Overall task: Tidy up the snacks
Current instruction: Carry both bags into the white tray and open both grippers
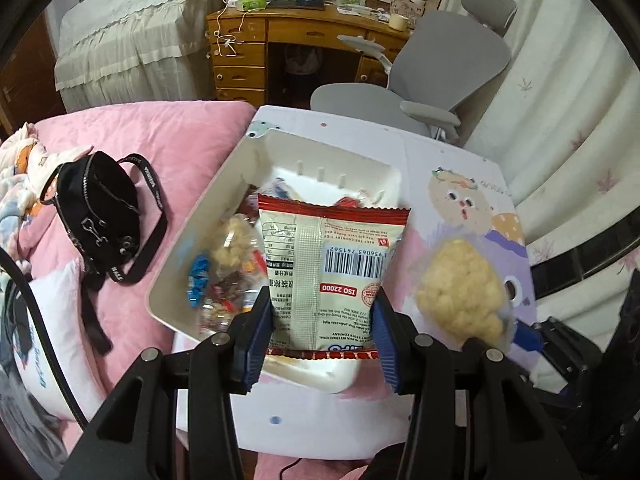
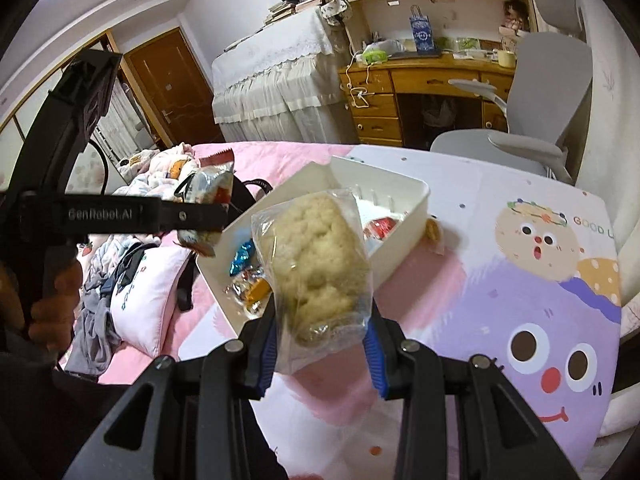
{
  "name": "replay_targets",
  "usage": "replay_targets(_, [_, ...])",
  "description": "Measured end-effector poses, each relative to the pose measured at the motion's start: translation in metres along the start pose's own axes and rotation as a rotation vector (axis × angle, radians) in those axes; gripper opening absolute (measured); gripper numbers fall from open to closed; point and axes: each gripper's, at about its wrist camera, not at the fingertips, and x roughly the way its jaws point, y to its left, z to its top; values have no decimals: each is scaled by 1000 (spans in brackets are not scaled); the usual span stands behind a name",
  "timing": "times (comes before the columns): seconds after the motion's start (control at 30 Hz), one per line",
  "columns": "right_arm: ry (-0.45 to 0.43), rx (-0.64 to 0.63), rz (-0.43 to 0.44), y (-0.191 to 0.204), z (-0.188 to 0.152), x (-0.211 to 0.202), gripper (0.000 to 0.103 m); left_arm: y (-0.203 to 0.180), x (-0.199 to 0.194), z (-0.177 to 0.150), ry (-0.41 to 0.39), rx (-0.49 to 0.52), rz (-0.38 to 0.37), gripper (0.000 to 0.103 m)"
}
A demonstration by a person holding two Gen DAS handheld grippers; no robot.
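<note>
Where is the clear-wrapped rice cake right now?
Held up in the right gripper, the clear-wrapped rice cake hangs beside the white bin, over the cartoon-print table.

cartoon-print table (image 2: 520, 280) carries white bin (image 2: 404, 240) (snacks inside).

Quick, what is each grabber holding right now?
Left gripper: closed on a white foil snack packet with red edges.
Right gripper: closed on a clear plastic bag with a pale puffed rice cake.
</note>
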Motion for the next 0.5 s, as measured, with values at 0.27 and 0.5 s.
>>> replay_targets(0.27, [-26, 58, -95, 46, 9, 18, 37, 56, 5, 2, -9, 48, -66, 46])
replay_targets(0.5, [-39, 127, -173, 78, 10, 42, 37, 89, 13, 21, -43, 121, -124, 46])
